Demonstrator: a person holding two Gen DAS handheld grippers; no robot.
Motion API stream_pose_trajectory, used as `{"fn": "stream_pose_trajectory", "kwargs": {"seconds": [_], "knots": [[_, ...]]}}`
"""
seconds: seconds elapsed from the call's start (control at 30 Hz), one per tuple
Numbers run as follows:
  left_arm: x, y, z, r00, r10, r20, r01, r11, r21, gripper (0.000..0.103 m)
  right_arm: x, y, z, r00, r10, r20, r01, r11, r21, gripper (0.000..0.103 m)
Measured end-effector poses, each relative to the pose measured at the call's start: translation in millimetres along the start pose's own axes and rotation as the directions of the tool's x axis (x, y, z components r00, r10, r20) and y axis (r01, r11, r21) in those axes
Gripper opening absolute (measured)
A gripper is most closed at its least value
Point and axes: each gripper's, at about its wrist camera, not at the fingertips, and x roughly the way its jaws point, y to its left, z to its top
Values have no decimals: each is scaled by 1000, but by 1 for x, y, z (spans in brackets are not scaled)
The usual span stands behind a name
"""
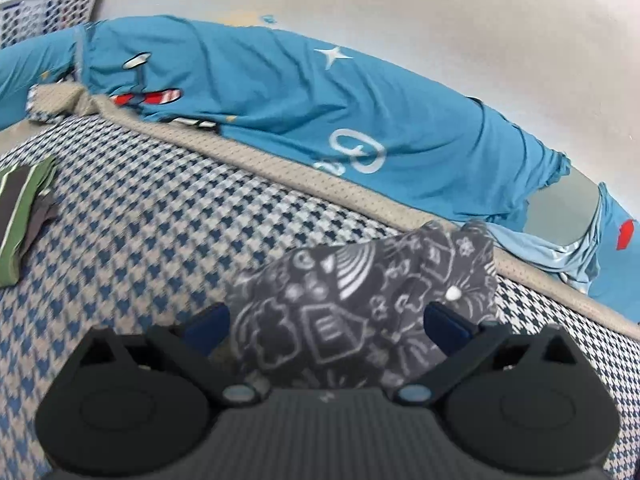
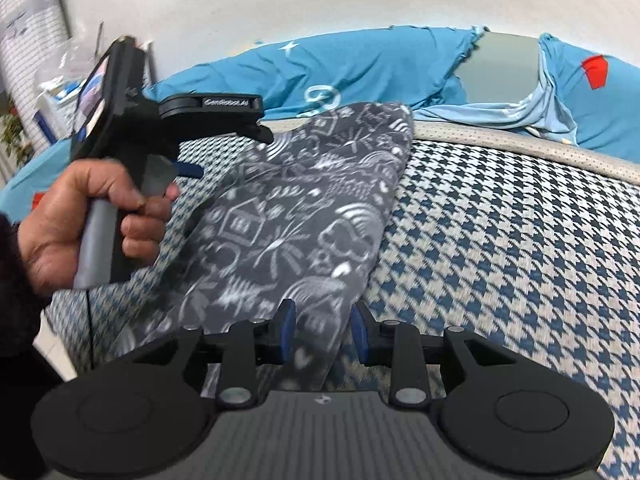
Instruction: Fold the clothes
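Observation:
A dark grey garment with white doodle print (image 2: pixel 304 208) lies stretched out on the blue-and-white houndstooth bed cover (image 2: pixel 500 240). My right gripper (image 2: pixel 323 332) stands over its near end, open, with the cloth's narrow edge passing between the blue pads (image 2: pixel 286 330) and no squeeze showing. A hand (image 2: pixel 80 216) holds my left gripper (image 2: pixel 228 152) at the garment's far left edge. In the left wrist view the left gripper (image 1: pixel 328 322) is open wide, and the bunched garment (image 1: pixel 360 280) sits loosely between its fingers (image 1: pixel 448 320).
A rumpled blue quilt (image 1: pixel 260 80) with white and red prints lies along the wall behind the cover's beige border (image 1: pixel 280 168). A green-striped folded garment (image 1: pixel 20 208) rests at the left. A white laundry basket (image 1: pixel 44 8) stands far left.

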Motion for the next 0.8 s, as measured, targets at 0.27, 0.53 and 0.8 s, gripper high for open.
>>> {"fn": "stream_pose_trajectory", "kwargs": {"seconds": [0.27, 0.53, 0.8], "knots": [[34, -20, 11, 1000, -20, -14, 21, 1000, 18, 103, 26, -14, 20, 1000, -21, 8, 20, 996, 86, 30], [62, -24, 22, 999, -7, -33, 7, 1000, 4, 103, 42, -7, 20, 1000, 0, -12, 1, 998, 70, 30], [84, -6, 28, 987, 104, -119, -113, 991, -77, 103, 46, -13, 15, 1000, 13, -19, -11, 997, 76, 31]]}}
